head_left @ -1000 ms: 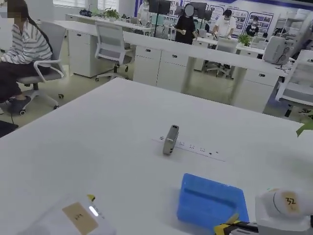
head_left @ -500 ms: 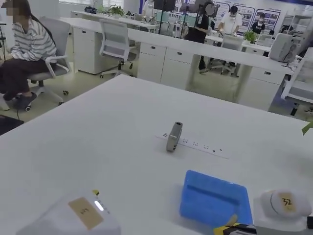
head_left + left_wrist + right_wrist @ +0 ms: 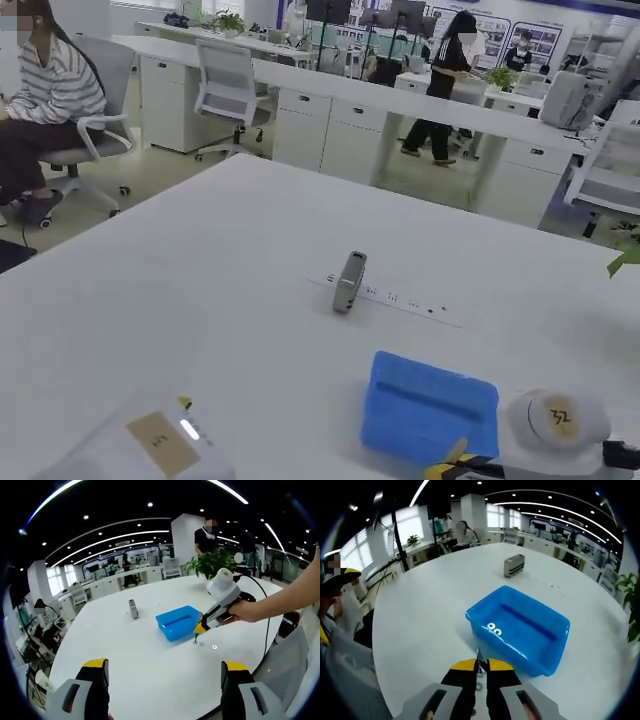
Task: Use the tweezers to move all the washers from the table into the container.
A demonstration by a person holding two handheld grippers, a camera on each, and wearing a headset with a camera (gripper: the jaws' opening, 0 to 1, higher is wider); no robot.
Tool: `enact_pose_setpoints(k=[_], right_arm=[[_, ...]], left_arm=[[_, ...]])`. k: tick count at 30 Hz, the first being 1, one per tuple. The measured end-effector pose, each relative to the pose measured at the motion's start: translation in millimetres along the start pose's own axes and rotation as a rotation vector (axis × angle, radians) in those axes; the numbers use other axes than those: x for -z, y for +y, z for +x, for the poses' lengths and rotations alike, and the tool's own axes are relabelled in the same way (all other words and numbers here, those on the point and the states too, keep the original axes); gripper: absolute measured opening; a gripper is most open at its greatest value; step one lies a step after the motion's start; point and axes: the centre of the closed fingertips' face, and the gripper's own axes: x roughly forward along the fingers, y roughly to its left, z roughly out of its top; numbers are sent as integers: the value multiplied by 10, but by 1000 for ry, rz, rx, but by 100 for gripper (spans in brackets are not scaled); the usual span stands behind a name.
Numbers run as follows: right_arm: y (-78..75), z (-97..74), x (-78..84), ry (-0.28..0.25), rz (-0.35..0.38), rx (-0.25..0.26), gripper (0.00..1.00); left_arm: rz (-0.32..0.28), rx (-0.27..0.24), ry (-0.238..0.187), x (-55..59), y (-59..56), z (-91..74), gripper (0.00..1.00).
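The blue container sits on the white table, and two washers lie inside it near its close wall. My right gripper is shut on the thin tweezers, which point down at the table just in front of the container. In the left gripper view, the right gripper is held in a hand, with the tweezers' tip touching the table. One washer lies on the table beside that tip. My left gripper hangs open over the table, holding nothing.
A small grey device stands on a flat white power strip beyond the container. A potted plant stands at the table's far edge. Desks, chairs and people fill the room behind.
In the head view my right gripper has shifted a little to the left, closer to the container's near corner. A person in the background has walked to the right.
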Motion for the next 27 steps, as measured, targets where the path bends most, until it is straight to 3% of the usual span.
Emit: enact_pose_setpoints(k=[17, 22, 27], right_arm=[[-9, -77, -46, 4, 35, 2, 1], [5, -167, -123, -10, 4, 10, 1], [3, -246, -244, -37, -2, 10, 1]], left_arm=[[17, -1, -15, -55, 35, -18, 95], [-6, 6, -36, -77, 24, -15, 95], [6, 8, -31, -65, 8, -14, 95]])
